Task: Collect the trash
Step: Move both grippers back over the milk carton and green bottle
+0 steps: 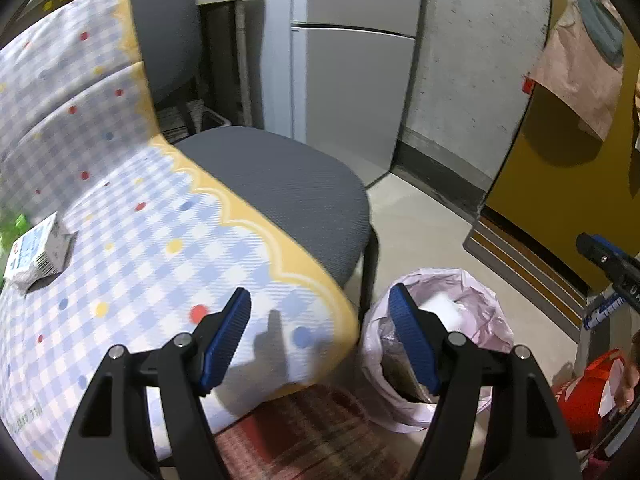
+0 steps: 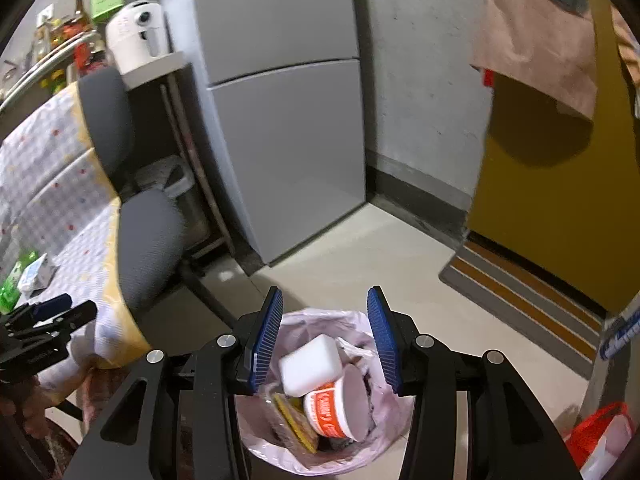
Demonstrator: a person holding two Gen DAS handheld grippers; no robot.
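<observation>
left tongs (image 1: 320, 304) – wide, empty | right tongs (image 2: 324, 304) – parted above trash bag (image 2: 384, 424)

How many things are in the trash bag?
3 I can tell apart in the trash bag: a white block on top, a white and orange cup on its side below it, and a yellow wrapper to its left. More may hide underneath.

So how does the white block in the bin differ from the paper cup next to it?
The white block is plain, boxy and unprinted; the paper cup is round with orange lettering on its side. The block lies on top, resting partly on the cup, which lies tipped on its side with its open mouth showing. Both sit inside the pink-lined trash bin.
</observation>
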